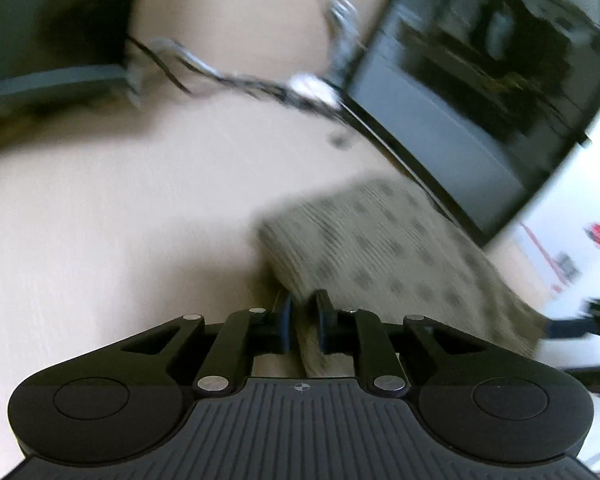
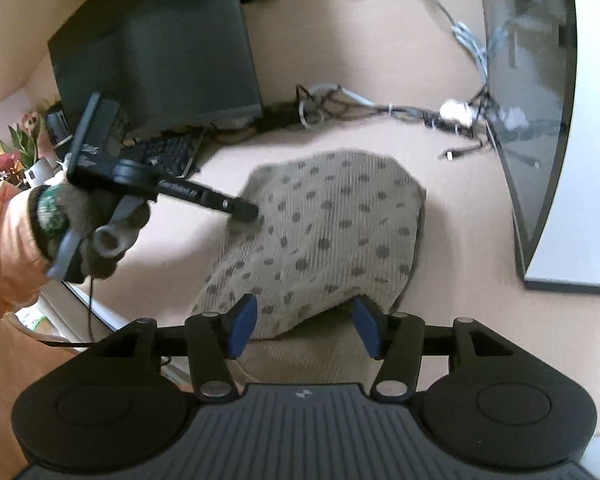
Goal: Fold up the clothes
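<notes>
A beige knitted garment with grey dots (image 2: pixel 324 232) lies bunched on the pale desk (image 2: pixel 472 220). My left gripper (image 1: pixel 303 316) is shut on a fold of that garment (image 1: pixel 380 240), and the cloth runs between its two dark fingers. In the right wrist view the same left gripper (image 2: pixel 246 214) pinches the garment's left edge, held by a gloved hand (image 2: pixel 100 236) with an orange sleeve. My right gripper (image 2: pixel 304 328) stands open over the garment's near edge. Its blue pads (image 2: pixel 242 328) are apart and do not press on the cloth.
A dark monitor (image 2: pixel 540 120) stands at the right, seen also as the monitor (image 1: pixel 480 100) in the left wrist view. A dark box (image 2: pixel 160 48) and a keyboard (image 2: pixel 168 152) sit at the back left. Tangled cables (image 2: pixel 380 108) lie behind the garment. Flowers (image 2: pixel 12 148) are at far left.
</notes>
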